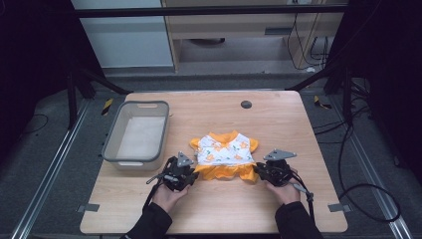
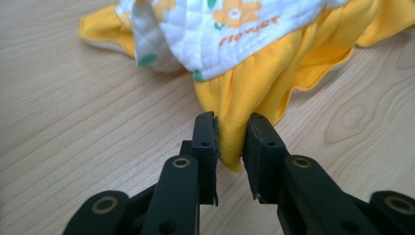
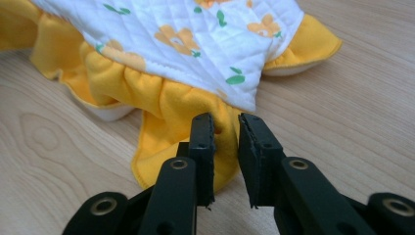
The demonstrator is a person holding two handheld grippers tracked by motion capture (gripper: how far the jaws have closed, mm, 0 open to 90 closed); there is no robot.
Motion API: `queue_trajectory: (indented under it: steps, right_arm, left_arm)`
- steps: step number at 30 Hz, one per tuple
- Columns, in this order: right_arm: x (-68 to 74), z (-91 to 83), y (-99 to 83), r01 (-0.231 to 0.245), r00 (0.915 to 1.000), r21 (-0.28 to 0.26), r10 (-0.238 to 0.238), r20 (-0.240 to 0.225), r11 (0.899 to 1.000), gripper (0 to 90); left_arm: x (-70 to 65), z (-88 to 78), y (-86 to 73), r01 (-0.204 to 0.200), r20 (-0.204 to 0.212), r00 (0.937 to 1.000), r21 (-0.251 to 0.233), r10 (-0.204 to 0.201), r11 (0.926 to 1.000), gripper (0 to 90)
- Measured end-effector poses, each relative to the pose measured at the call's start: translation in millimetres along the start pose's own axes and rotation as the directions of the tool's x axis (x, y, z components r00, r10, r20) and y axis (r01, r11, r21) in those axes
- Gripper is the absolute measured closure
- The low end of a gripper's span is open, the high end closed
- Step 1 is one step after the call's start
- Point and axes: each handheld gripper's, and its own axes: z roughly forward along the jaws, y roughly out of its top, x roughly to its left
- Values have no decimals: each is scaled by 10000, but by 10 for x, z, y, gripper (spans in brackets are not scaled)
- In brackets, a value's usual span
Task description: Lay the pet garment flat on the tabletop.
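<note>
A small doll dress [image 1: 224, 152], white quilted top with orange flowers and a yellow frill, lies flat on the wooden table [image 1: 219, 204]. My left gripper [image 1: 191, 174] is at the frill's left corner. In the left gripper view the jaws [image 2: 230, 128] stand slightly apart, with a ridge of yellow hem [image 2: 230, 147] between them; the pads do not squeeze it. My right gripper [image 1: 259, 172] is at the frill's right corner. Its jaws [image 3: 226, 126] are parted too, and the yellow frill [image 3: 166, 107] lies in and behind the gap.
A grey plastic basket [image 1: 112, 142] stands left of the dress. A dark round cable port [image 1: 246, 104] sits near the table's far edge. Cables trail on the floor to the right.
</note>
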Motion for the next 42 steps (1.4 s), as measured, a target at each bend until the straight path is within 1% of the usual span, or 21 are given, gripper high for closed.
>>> queue_trajectory:
  steps: [5,6,7,8,9,12,13,16,19,20,21,24,28,32,33,34,35,36,37,38,42]
  right_arm:
    - [15,1,-23,6,9999,-154,-4,132,9999,698]
    - [11,-63,-19,-75,9998,-508,83,162,9987,676]
    - [11,-63,-19,-75,9998,-508,83,162,9987,676]
    - [11,-159,-9,-126,9998,-935,139,131,9955,656]
    - [11,-159,-9,-126,9998,-935,139,131,9955,656]
    - [50,-339,-26,-75,9999,-1458,85,64,9893,618]
    - [67,-369,-45,-74,10000,-1515,76,9,9884,609]
    - [93,-404,-91,-59,10000,-1519,49,-72,9884,587]
    - [158,-411,-197,-140,9998,-1245,117,-188,9921,574]
    - [180,-387,-253,-135,9997,-1014,115,-204,9948,569]
    - [180,-387,-253,-135,9997,-1014,115,-204,9948,569]
    - [190,-289,-328,-176,9996,-580,164,-212,9982,555]
    - [161,-202,-335,-245,9997,-379,244,-28,9990,541]
    - [132,-146,-334,-419,9991,-260,416,-96,9988,561]
    - [127,-131,-333,-467,9988,-159,465,-131,9988,580]
    - [118,-103,-333,-569,9982,-6,568,-194,9984,639]
    - [118,-103,-333,-569,9982,-6,568,-194,9984,639]
    - [116,-91,-329,-500,9986,259,504,-135,9984,766]
    - [116,-91,-329,-500,9986,259,504,-135,9984,766]
    - [114,-102,-318,-528,9984,352,534,-187,9980,862]
    - [115,-181,-271,-438,9984,147,443,-343,9989,875]
  left_arm:
    - [7,52,-31,4,-325,9995,106,-1,9999,699]
    - [22,4,-36,113,-375,9992,-143,-118,9998,666]
    - [22,4,-36,113,-375,9992,-143,-118,9998,638]
    - [24,-77,-44,71,-418,9991,-475,-91,9988,603]
    - [24,-77,-44,71,-418,9991,-475,-91,9988,573]
    - [-17,-235,-119,-41,-314,9995,-856,14,9963,526]
    - [-29,-265,-149,-117,-320,9994,-844,90,9964,516]
    - [-37,-311,-211,-138,-308,9995,-843,112,9963,506]
    - [-38,-330,-284,26,-300,9995,-811,-51,9967,525]
    - [-48,-307,-327,146,-220,9996,-655,-161,9977,545]
    - [-48,-307,-327,146,-220,9996,-655,-161,9977,555]
    - [-73,-242,-348,200,-139,9997,-569,-209,9982,575]
    - [-106,-140,-341,237,-87,9997,-655,-243,9976,594]
    - [-108,-73,-331,335,-65,9994,-526,-339,9981,647]
    - [-103,-58,-325,296,-93,9995,-477,-301,9984,688]
    - [-104,-45,-321,347,-110,9993,-468,-353,9983,765]
    - [-103,-38,-318,335,-71,9994,-453,-339,9984,765]
    - [-101,-36,-315,303,-50,9995,-464,-305,9985,834]
    - [-104,-41,-313,325,-16,9995,-469,-326,9984,834]
    - [-100,-67,-304,293,47,9996,-535,-291,9981,857]
    - [-92,-155,-280,369,330,9989,-749,-345,9965,863]
